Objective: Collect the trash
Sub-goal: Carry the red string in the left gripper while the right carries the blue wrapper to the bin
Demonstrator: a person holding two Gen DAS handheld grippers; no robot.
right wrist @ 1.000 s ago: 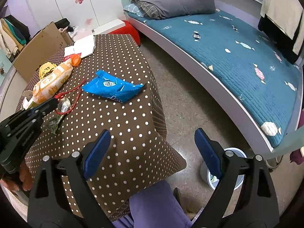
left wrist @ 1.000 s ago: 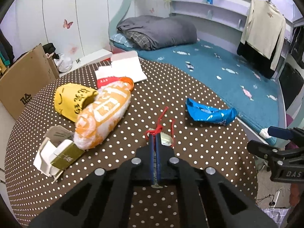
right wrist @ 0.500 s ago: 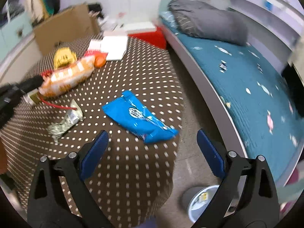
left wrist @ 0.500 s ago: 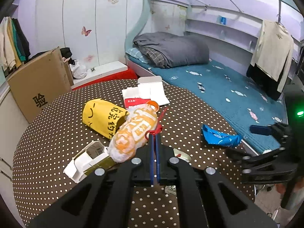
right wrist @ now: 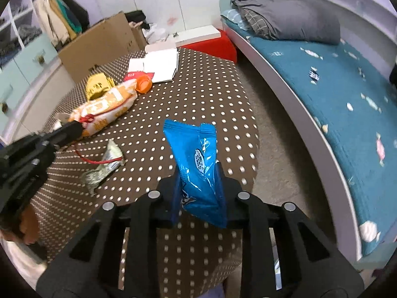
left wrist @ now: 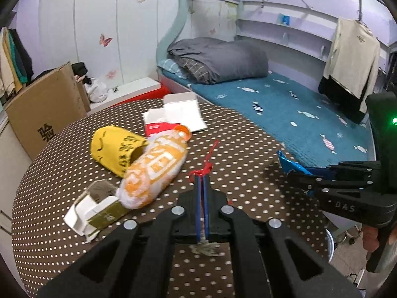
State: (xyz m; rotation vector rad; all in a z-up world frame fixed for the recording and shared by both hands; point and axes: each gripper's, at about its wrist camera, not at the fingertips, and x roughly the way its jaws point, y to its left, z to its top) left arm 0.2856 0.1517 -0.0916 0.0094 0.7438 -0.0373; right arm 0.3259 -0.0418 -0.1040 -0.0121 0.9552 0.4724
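Note:
My left gripper is shut on a red string tied to a crumpled silver-green wrapper, which shows below the gripper near the brown dotted table. My right gripper has its jaws closing on a blue snack packet; the pads press its sides and the packet stands up between them. In the left wrist view that right gripper reaches in from the right with the blue packet at its tips.
An orange snack bag, a yellow pouch, a torn white-and-olive carton and white papers lie on the table's left and far side. A cardboard box stands behind. The bed runs along the right.
My right gripper moved over the blue packet and closed its wide jaws onto it, tipping the packet upright. My left gripper stayed shut on the string.

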